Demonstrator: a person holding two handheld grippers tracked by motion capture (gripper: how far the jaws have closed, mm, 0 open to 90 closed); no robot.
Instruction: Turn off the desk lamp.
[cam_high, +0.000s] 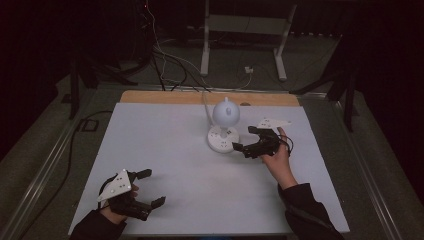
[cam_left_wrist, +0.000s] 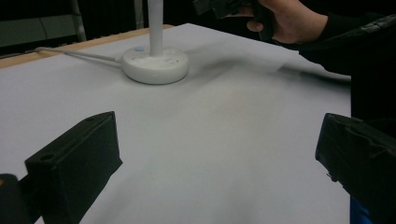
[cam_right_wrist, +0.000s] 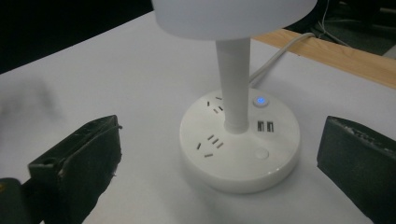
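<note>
A white desk lamp (cam_high: 225, 116) stands on a round base (cam_high: 223, 138) near the back middle of the white table (cam_high: 165, 150). The base (cam_right_wrist: 240, 147) carries sockets, two USB ports, a round button and a small lit blue button (cam_right_wrist: 260, 101); its stem (cam_right_wrist: 233, 84) rises under the shade. My right gripper (cam_high: 243, 138) is open just right of the base, pointing at it, with nothing between its jaws (cam_right_wrist: 219, 163). My left gripper (cam_high: 150, 187) rests open at the front left, empty (cam_left_wrist: 219, 163). From the left gripper view the base (cam_left_wrist: 155, 65) lies far ahead, with the other hand's gripper (cam_left_wrist: 219, 7) beyond it.
The lamp's white cord (cam_high: 206, 102) runs off the table's back over a wooden edge (cam_high: 165, 97). Cables and a white stand's legs (cam_high: 282, 55) lie on the dark floor behind. A metal rail (cam_high: 45, 165) runs along the left side.
</note>
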